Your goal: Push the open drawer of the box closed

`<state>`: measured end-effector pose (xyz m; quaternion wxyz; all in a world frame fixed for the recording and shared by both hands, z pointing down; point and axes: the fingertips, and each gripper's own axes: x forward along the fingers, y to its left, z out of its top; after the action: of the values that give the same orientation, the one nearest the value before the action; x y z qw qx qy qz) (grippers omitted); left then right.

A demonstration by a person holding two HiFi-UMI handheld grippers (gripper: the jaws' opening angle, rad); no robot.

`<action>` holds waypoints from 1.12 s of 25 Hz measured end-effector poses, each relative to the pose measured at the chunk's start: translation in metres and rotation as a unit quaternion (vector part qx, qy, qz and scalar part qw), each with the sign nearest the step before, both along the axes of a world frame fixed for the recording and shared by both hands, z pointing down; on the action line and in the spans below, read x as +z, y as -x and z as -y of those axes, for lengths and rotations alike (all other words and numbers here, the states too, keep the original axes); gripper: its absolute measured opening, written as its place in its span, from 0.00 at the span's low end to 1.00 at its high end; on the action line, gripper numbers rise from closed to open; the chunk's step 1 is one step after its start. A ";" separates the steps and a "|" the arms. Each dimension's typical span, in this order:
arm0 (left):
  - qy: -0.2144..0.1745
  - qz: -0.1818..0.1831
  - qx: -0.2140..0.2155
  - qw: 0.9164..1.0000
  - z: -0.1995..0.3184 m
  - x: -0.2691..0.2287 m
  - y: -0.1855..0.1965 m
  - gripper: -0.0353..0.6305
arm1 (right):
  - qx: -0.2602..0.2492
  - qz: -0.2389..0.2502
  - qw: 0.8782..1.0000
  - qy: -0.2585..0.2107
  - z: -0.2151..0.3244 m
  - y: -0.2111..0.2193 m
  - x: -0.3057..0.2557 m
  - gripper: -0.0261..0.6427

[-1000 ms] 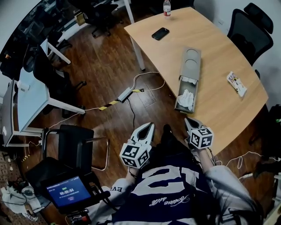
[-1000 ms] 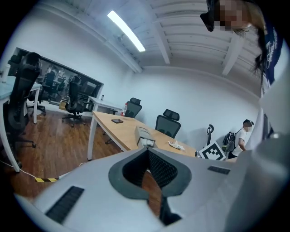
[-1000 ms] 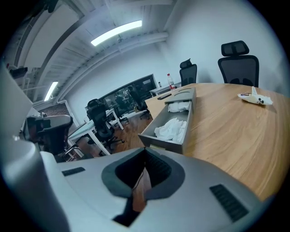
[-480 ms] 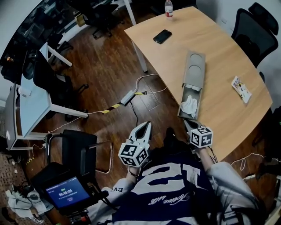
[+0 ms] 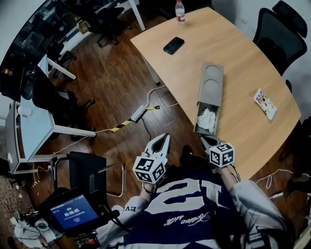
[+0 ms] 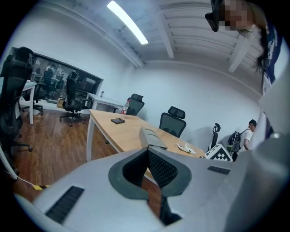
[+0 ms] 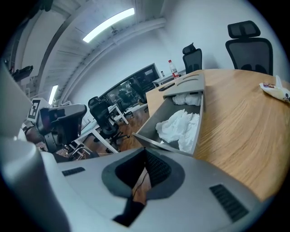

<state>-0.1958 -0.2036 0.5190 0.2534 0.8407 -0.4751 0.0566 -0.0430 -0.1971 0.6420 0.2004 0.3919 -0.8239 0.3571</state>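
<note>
A long grey box lies on the wooden table, its drawer pulled out toward the table's near edge with a crumpled white cloth inside. In the right gripper view the open drawer is just ahead of the jaws. My right gripper is shut and empty, just short of the drawer's front. My left gripper is shut and empty, out over the floor left of the table; the box shows far off in its view.
A black phone and a water bottle are at the table's far end, a small packet at its right. Office chairs stand behind the table. Cables and a power strip lie on the wood floor; a black chair is at my left.
The view has shifted slightly; my right gripper has edged closer to the drawer front. The drawer stays pulled out, and both grippers remain shut.
</note>
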 end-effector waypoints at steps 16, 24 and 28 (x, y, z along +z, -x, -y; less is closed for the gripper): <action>0.020 0.033 0.057 0.998 0.076 0.012 -0.035 0.06 | 0.044 0.023 0.998 -0.030 0.111 -0.025 -0.002 0.04; 0.036 0.045 0.090 0.994 0.077 0.017 -0.062 0.05 | 0.071 0.038 0.996 -0.049 0.133 -0.040 -0.008 0.04; 0.044 0.043 0.087 0.994 0.079 0.021 -0.060 0.05 | 0.079 0.039 0.995 -0.052 0.143 -0.041 -0.007 0.04</action>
<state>-0.1356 -0.2829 0.5401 0.2631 0.8639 -0.4076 0.1356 -0.0020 -0.3404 0.6347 0.1182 0.4517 -0.8148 0.3437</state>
